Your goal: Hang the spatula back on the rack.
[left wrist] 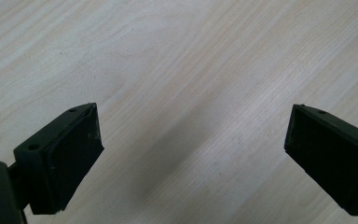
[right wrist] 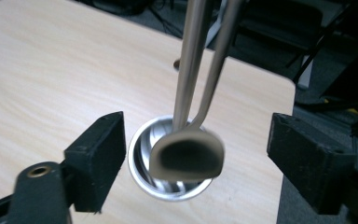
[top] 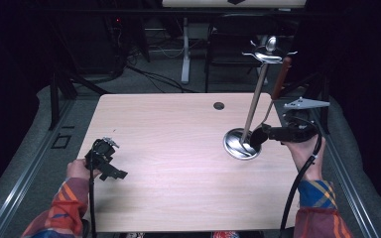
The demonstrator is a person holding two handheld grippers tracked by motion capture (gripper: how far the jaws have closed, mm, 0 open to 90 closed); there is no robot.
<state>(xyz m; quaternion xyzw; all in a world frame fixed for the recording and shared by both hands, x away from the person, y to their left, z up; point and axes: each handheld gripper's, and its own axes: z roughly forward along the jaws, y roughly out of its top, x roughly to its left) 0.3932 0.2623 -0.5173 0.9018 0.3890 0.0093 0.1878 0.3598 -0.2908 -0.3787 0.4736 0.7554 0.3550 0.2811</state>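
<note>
Table (top: 178, 163) pale wood, spans under both grippers. Rack (top: 254, 106): metal pole on round shiny base, hooks on top, stands just ahead of right jaws. Spatula (right wrist: 189, 156) hangs from hook beside pole, blade low over base, between right jaws, touching neither. Right gripper (right wrist: 196, 161) released, jaws wide. Left gripper (left wrist: 193, 154) released, jaws wide, bare table between.
</note>
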